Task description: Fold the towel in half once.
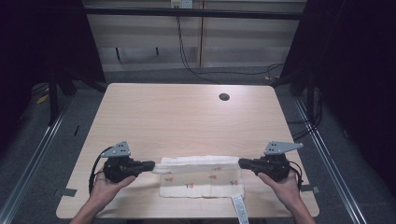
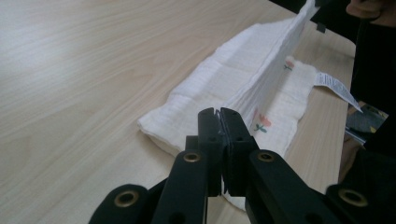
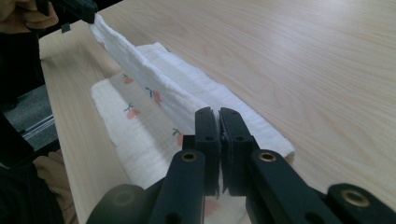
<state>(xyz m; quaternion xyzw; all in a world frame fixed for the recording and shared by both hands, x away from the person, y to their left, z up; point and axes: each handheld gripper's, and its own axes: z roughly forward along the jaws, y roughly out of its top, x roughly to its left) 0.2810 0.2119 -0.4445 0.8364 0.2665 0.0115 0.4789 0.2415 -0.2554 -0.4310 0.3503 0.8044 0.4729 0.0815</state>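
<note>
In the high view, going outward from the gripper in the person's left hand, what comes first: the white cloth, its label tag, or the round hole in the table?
1. The white cloth: the left gripper is clamped on its left end.
2. The label tag: at the cloth's near right corner, by the table edge.
3. The round hole: far side of the table, right of centre.

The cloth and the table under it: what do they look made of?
Cloth: looks like soft woven cotton, matte, with a crinkled ribbed weave, small printed fruit and a sewn-in label. Table: probably wood-grain laminate, smooth with faint sheen; solid wood can't be ruled out.
</note>
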